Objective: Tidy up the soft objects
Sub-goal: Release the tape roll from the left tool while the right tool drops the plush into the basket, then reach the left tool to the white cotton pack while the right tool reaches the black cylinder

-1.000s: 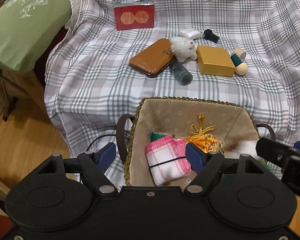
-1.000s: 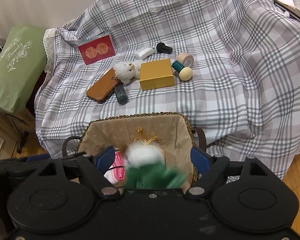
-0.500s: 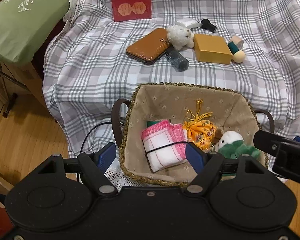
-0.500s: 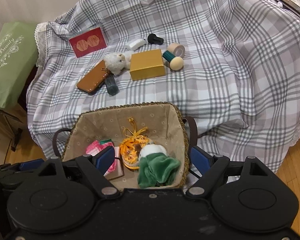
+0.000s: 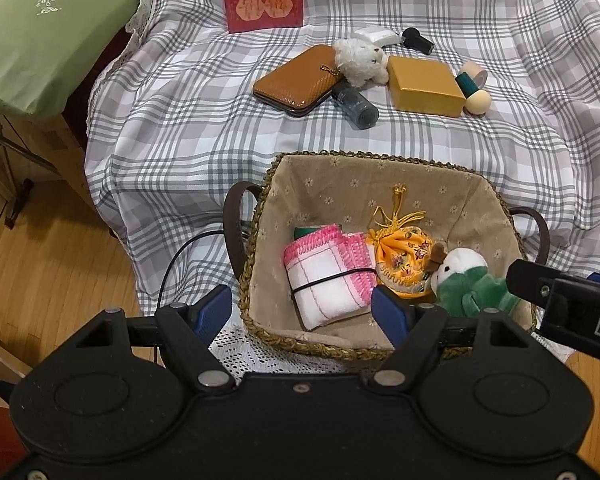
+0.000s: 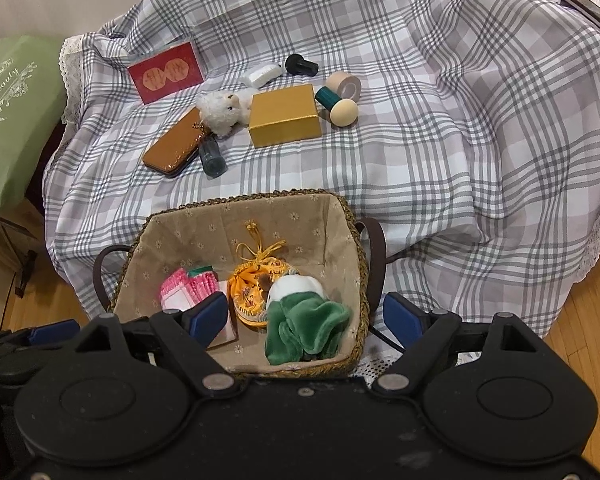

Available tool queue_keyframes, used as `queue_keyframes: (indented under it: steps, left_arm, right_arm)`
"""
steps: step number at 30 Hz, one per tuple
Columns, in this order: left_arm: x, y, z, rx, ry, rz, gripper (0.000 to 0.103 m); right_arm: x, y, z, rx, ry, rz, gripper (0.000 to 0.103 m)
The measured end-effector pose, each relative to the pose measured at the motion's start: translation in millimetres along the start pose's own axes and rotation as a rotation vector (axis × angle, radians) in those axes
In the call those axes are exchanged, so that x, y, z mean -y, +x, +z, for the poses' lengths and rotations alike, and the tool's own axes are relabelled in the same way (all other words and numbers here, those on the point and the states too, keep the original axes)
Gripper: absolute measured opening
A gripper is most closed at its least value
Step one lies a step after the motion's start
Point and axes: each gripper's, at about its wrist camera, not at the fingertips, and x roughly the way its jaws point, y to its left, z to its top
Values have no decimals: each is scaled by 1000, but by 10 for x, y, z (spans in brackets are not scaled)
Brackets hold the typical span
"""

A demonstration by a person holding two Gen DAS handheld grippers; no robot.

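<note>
Right gripper (image 6: 306,316) jaws opening, empty, above green plush (image 6: 304,330) in basket (image 6: 244,202); left gripper (image 5: 302,312) fingers spread, empty; white bear (image 6: 222,108) at 11 o'clock.

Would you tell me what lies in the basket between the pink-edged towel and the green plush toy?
The orange drawstring pouch, touching both the towel and the toy; both views show it.

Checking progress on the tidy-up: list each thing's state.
basket: holding three soft things
green plush: in basket
orange pouch: in basket
pink towel: in basket
white teddy: on cloth
left gripper: empty
right gripper: opening, empty
</note>
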Motion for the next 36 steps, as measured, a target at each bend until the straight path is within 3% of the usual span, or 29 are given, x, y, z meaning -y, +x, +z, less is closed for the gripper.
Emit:
queue_keyframes:
  steps: [9, 19, 33, 36]
  left_arm:
    - [-20, 95, -7, -73, 5, -16, 73]
    - [-39, 264, 66, -165, 7, -39, 73]
    - [-115, 435, 341, -313, 27, -99, 75]
    - [-104, 439, 430, -309, 56, -101, 75]
  right_arm:
    - [35, 102, -15, -69, 10, -34, 89]
    - [88, 298, 54, -171, 44, -15, 93]
    - [66, 650, 266, -337, 64, 10, 96]
    - [88, 688, 369, -357, 70, 19, 96]
